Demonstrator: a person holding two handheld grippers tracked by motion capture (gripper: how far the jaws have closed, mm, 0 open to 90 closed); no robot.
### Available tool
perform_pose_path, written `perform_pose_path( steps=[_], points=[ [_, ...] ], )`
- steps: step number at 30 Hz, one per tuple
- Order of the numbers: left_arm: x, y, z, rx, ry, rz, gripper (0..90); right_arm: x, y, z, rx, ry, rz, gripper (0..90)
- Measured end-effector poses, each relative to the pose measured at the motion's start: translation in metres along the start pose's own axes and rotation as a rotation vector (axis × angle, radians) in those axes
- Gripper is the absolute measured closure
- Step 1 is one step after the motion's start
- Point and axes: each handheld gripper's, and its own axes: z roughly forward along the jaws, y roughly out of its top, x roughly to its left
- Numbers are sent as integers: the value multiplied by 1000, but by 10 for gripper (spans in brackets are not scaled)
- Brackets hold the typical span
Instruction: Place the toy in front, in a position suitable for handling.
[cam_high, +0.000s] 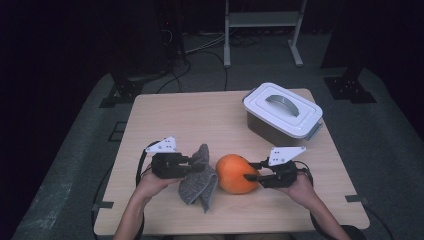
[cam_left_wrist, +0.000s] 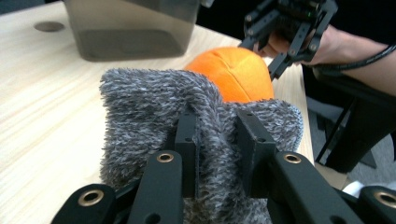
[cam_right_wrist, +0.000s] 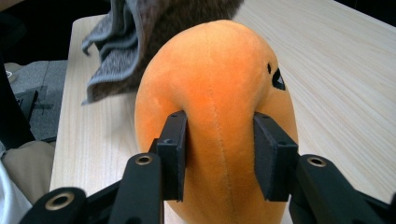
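Left hand-held gripper (cam_high: 196, 163), lower left of centre in the high view: jaws closed tight on a fold of the grey shaggy fabric cloth (cam_high: 200, 178), which bunches up between and around the pads in the left gripper view (cam_left_wrist: 205, 140). Right hand-held gripper (cam_high: 251, 172), lower right of centre: jaws partly closed, both pads pressing into the sides of the orange egg-shaped plush toy (cam_high: 236, 173) and denting its fabric, as the right gripper view (cam_right_wrist: 217, 135) shows. The toy lies on the light wooden tabletop (cam_high: 190, 120) at lower centre, between the two hand-held grippers; the cloth touches its left side and hangs partly over the tabletop in front of it. Small dark markings sit on the toy's upper right in the right gripper view. A white-lidded rectangular plastic box with grey translucent walls (cam_high: 282, 110) stands at upper right of the tabletop, well apart from the toy, lid on; its contents cannot be seen.
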Motion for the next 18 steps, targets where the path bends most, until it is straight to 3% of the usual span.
perform_pose_path(
  steps=[8,18],
  points=[
    [5,-3,-41,-23,66,-1,724,-3,-2,-3,0,4,15,588],
    [10,-20,-109,-23,211,-32,724,-4,-2,-2,-4,5,21,588]
  ],
)
